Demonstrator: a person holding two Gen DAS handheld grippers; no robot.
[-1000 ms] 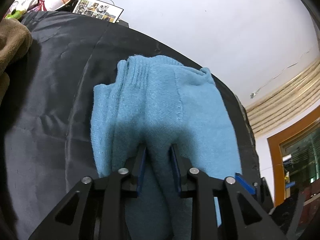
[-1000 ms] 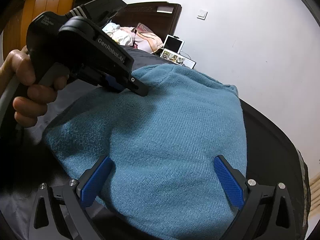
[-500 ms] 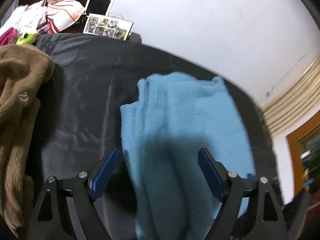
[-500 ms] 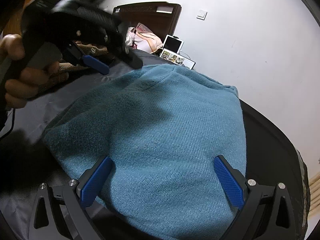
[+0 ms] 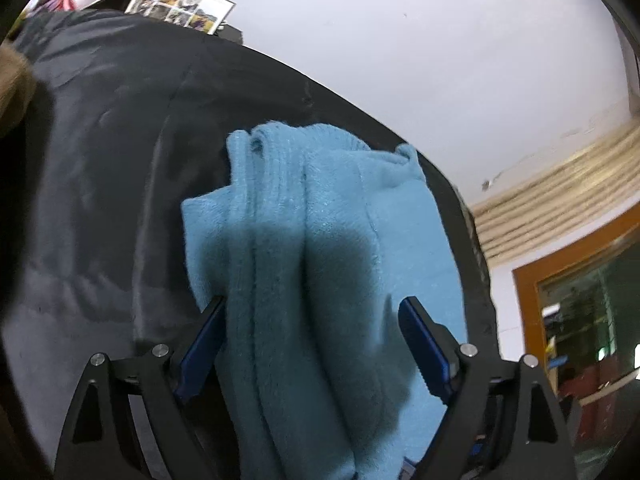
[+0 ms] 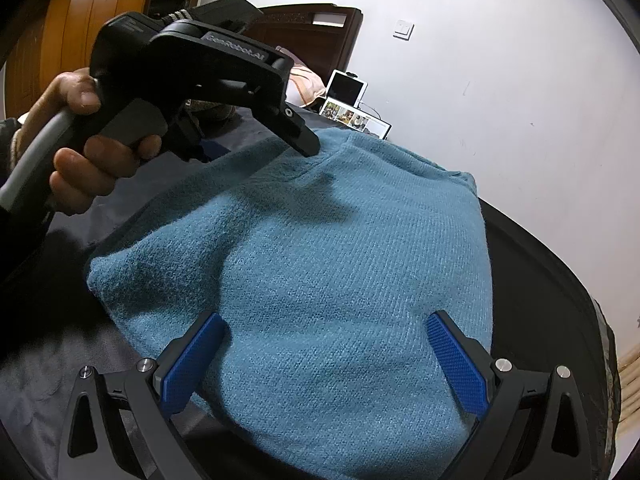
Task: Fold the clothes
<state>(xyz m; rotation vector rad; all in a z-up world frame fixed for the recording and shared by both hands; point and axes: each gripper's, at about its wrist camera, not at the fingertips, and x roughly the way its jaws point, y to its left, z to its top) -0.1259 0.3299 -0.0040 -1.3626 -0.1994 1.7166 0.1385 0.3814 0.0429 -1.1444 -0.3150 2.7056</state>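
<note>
Sweater (image 6: 320,280), blue knit, folded on black bedcover (image 5: 100,200); left gripper (image 5: 310,340) just spread apart, right gripper (image 6: 324,360) apart, seemingly releasing the finished fold.

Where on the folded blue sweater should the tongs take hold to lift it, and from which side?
Grip the blue sweater at its rounded folded edge nearest the right tongs, coming in low from the near side. There the layers are joined, so they should lift together; the far ribbed ends lie loose.

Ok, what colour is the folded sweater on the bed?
Light blue, a plain knit with no pattern; the sweater shows best in the right wrist view.
</note>
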